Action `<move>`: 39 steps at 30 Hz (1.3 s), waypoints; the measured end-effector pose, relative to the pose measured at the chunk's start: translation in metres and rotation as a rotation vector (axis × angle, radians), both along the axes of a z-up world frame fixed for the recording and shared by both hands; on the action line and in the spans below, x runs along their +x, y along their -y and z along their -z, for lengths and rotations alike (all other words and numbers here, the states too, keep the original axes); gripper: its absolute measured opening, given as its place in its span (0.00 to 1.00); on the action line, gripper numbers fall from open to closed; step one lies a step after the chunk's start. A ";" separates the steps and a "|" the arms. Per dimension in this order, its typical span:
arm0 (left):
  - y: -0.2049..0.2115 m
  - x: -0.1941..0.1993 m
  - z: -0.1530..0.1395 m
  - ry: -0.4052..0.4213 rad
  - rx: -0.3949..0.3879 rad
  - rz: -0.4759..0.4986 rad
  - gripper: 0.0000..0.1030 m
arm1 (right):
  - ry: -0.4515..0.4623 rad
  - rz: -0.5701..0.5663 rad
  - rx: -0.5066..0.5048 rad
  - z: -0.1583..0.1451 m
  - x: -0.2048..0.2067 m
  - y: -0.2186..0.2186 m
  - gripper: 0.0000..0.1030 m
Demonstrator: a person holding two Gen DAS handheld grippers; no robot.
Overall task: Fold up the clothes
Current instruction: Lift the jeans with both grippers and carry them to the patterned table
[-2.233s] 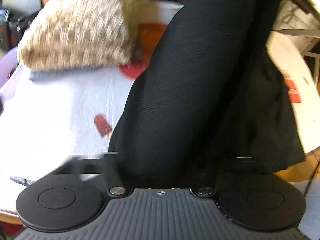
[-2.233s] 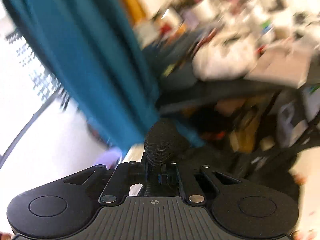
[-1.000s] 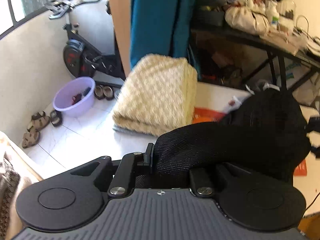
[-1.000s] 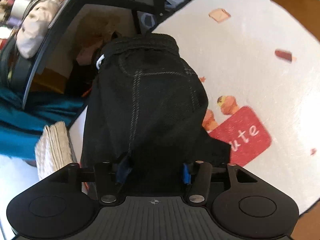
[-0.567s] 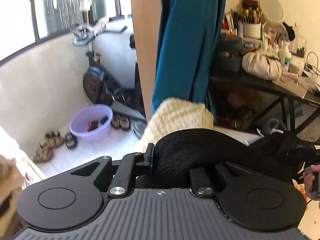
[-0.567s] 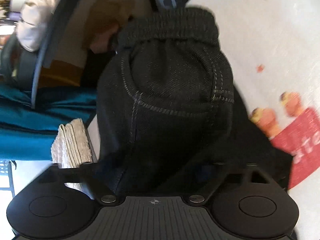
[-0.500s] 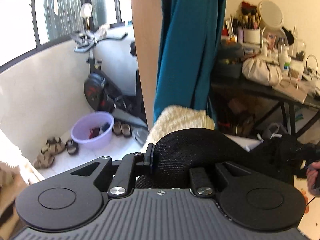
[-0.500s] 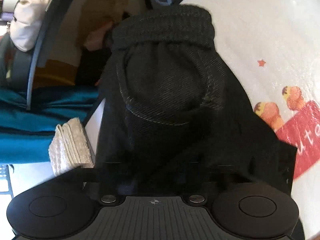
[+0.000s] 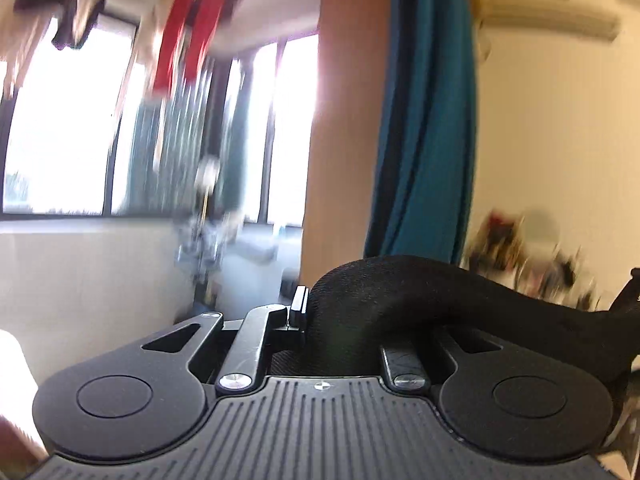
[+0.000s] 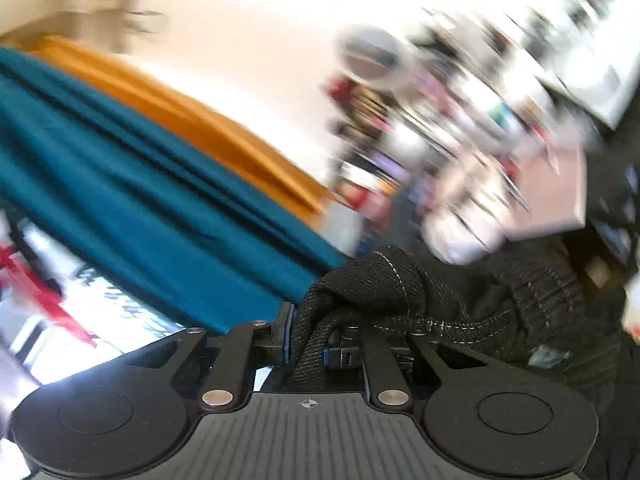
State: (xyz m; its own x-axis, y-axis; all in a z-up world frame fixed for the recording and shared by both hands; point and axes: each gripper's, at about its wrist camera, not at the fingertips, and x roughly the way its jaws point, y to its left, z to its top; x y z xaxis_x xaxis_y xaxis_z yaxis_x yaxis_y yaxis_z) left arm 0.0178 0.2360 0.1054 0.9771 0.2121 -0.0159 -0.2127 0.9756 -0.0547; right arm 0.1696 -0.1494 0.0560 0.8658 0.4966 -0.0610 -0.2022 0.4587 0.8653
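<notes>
A pair of black denim pants (image 9: 420, 300) is bunched over my left gripper (image 9: 320, 320), which is shut on the cloth; the fabric runs off to the right and hides the right finger. In the right wrist view the same black pants (image 10: 440, 292), with pale stitching, are pinched between the blue pads of my right gripper (image 10: 310, 344), shut on a thick seam. Both grippers are raised and point out into the room, so the table is out of sight. Both views are blurred by motion.
A teal curtain (image 9: 424, 120) hangs beside a wooden pillar (image 9: 348, 120) straight ahead. Windows (image 9: 60, 140) and hanging laundry (image 9: 180, 20) are at the left. A cluttered dark desk (image 10: 500, 140) shows at the right, with the teal curtain (image 10: 120, 200) at its left.
Both grippers have swung upward with the pants: the table, the folded beige blanket and the floor have dropped out of view, leaving windows, curtain and desk.
</notes>
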 end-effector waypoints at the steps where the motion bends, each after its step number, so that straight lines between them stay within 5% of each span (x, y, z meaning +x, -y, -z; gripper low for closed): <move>1: 0.001 -0.008 -0.012 0.040 0.004 0.018 0.13 | 0.046 0.006 -0.003 -0.020 -0.017 0.005 0.11; 9: 0.028 -0.027 -0.068 0.275 -0.028 0.211 0.13 | 0.332 0.190 -0.097 -0.162 -0.157 0.080 0.11; 14: 0.076 -0.023 -0.064 0.308 -0.119 0.347 0.13 | 0.398 0.313 -0.188 -0.205 -0.235 0.135 0.11; 22: 0.216 -0.013 -0.029 0.269 -0.073 0.499 0.13 | 0.343 0.471 -0.259 -0.180 -0.341 0.283 0.11; 32: 0.493 0.009 -0.007 0.117 -0.167 0.672 0.13 | 0.223 0.628 -0.339 -0.123 -0.464 0.506 0.11; 36: 0.583 0.021 -0.005 0.039 -0.284 0.758 0.13 | 0.229 0.660 -0.377 -0.126 -0.514 0.587 0.11; 39: 0.632 0.024 0.001 0.040 -0.298 0.812 0.13 | 0.251 0.675 -0.420 -0.131 -0.542 0.637 0.11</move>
